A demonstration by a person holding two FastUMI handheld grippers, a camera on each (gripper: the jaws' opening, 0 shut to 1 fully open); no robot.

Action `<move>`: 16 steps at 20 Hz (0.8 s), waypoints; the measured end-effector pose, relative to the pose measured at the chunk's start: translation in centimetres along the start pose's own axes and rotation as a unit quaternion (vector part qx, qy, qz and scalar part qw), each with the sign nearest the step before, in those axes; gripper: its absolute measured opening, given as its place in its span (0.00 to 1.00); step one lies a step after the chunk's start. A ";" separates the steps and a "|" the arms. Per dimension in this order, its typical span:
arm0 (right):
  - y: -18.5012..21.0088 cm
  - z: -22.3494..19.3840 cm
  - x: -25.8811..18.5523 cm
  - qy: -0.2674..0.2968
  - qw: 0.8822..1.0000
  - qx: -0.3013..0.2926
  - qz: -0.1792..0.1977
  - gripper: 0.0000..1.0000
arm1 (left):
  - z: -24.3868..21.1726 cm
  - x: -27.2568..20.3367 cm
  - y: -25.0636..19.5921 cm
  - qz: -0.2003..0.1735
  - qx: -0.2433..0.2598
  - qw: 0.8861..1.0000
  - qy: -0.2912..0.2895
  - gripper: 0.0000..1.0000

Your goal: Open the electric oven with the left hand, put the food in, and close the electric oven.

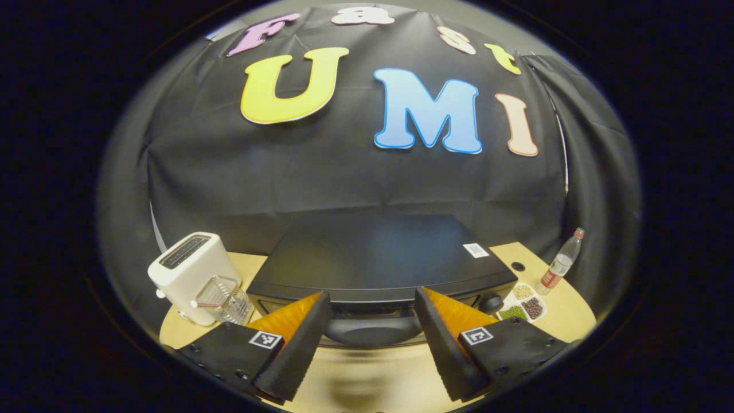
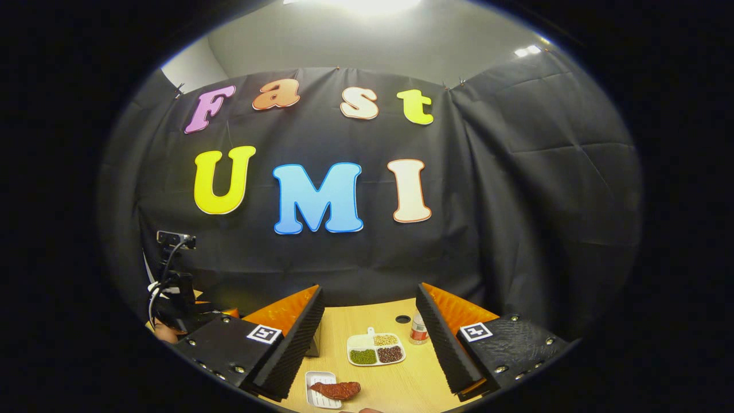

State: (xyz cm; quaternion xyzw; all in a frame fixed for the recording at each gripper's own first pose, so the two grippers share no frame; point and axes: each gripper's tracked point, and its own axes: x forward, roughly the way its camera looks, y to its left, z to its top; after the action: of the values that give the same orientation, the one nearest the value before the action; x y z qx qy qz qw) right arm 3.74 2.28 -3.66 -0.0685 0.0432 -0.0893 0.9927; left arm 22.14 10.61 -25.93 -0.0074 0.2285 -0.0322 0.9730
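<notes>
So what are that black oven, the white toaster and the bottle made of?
Oven: looks like painted metal, with a smooth matte black top that has a faint sheen. Toaster: probably plastic, plain glossy white with rounded corners. Bottle: likely clear plastic, see-through with a red cap and label.

A white toaster (image 1: pixel 192 275) and clear glass container (image 1: pixel 225 298) stand at left; a divided dish of beans (image 1: pixel 523 303) and plastic bottle (image 1: pixel 561 263) sit right.
</notes>
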 end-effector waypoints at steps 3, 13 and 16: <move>0.1 0.0 0.1 -0.001 1.000 -0.004 -0.002 0.97 | -0.9 0.6 0.6 0.013 0.006 1.000 0.014 0.97; 1.5 0.3 0.3 -0.004 1.000 -0.010 0.013 0.97 | -1.8 0.1 0.5 0.019 0.014 1.000 0.018 0.97; 1.9 0.4 -0.1 -0.007 1.000 -0.012 0.021 0.97 | -2.4 -1.0 0.4 0.017 0.017 1.000 0.019 1.00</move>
State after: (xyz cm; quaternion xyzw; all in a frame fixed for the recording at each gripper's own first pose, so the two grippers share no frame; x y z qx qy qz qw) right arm 4.06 4.23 -3.55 -0.0805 0.0391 -0.0677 0.9937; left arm 20.18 11.06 -27.68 0.0138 0.2463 -0.0193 0.9689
